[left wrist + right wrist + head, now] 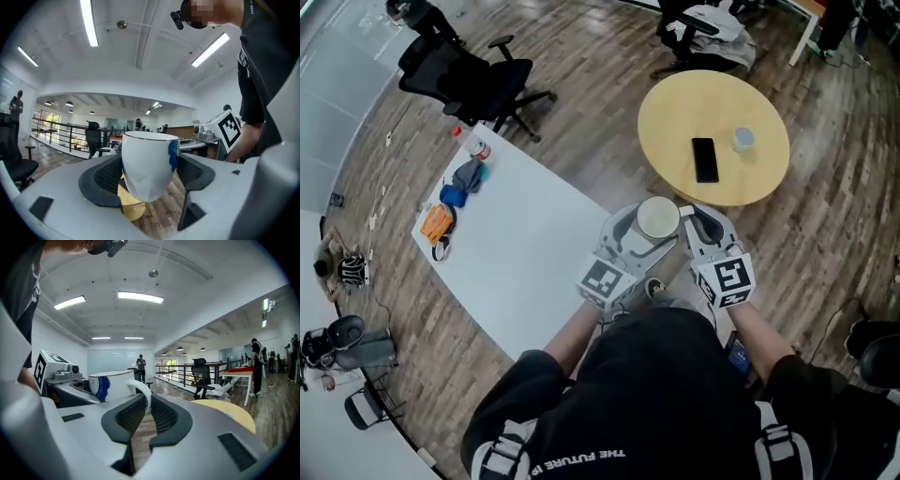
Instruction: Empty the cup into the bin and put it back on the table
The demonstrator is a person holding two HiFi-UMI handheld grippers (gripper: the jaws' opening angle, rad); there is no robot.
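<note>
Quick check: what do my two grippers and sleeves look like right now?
Left gripper and right gripper are light grey moulded shells with black textured pads. Each carries a white cube printed with black square markers. The person wears a black short-sleeved top with white lettering.

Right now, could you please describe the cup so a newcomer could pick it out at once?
Find the round yellow table; just off its near edge, the cup is held by the left gripper around its body and the right gripper on its handle. It is white with a blue patch, unlike the black phone on the table.
</note>
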